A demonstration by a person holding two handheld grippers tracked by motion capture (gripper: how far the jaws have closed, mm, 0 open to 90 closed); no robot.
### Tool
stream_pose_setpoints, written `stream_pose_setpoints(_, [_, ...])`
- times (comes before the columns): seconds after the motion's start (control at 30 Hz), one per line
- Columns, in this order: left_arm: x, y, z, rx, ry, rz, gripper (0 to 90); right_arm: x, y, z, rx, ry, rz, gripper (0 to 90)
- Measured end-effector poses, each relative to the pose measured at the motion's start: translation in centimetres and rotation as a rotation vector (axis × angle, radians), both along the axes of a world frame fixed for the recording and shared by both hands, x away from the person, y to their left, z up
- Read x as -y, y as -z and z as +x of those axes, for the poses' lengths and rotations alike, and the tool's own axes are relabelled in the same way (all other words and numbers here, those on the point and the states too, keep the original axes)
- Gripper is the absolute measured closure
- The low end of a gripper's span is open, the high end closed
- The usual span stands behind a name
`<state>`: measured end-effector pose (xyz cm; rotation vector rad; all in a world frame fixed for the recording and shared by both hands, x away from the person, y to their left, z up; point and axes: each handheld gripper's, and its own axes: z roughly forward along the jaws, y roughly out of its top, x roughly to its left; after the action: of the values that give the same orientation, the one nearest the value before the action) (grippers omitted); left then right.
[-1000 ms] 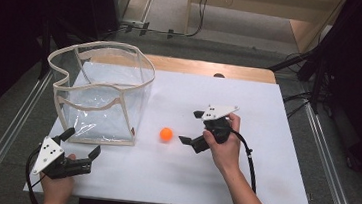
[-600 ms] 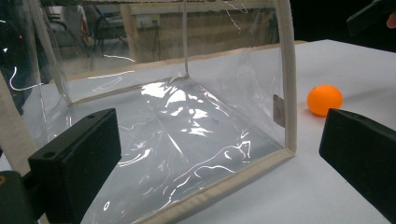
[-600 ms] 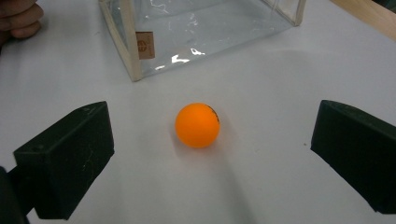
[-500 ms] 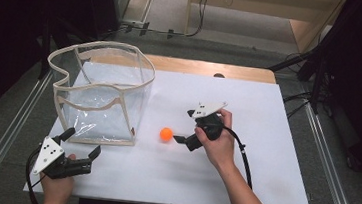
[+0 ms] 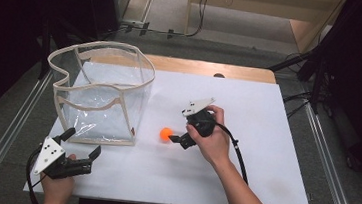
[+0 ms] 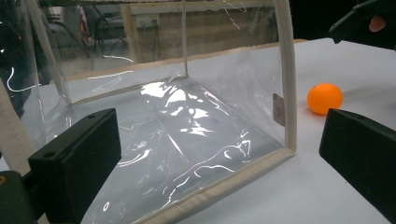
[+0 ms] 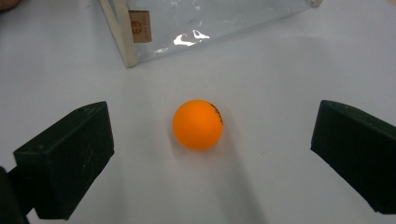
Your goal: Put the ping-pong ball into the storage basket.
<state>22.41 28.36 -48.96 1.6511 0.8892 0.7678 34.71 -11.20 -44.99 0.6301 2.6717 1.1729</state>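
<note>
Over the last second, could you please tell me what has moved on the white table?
The right gripper moved left and down toward the small orange ball, which now lies between its open jaws, not yet gripped. The ball, the clear plastic bag with beige trim and the open left gripper stayed put.

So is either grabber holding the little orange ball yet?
No, nothing is held. The small orange ball lies on the white table between the right gripper's open fingers, untouched. The left gripper is open too.
</note>
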Motion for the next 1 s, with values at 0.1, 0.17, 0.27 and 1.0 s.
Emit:
stream_pose_setpoints(0.1, [0.0, 0.0, 0.0, 0.000, 0.000, -0.001, 0.0, -0.4, 0.1, 0.1, -0.008, -0.012, -0.025, 0.0])
stream_pose_setpoints(0.17, [0.0, 0.0, 0.0, -0.001, -0.001, -0.005, 0.0, -0.7, 0.1, 0.3, -0.015, -0.013, -0.043, 0.0])
stream_pose_setpoints(0.27, [0.0, 0.0, 0.0, -0.001, -0.001, -0.005, 0.0, -1.1, 0.2, 0.4, -0.024, -0.014, -0.070, 0.0])
stream_pose_setpoints(1.0, [0.0, 0.0, 0.1, -0.005, 0.001, -0.005, 0.0, -3.6, 1.3, 1.8, -0.092, -0.077, -0.200, 0.0])
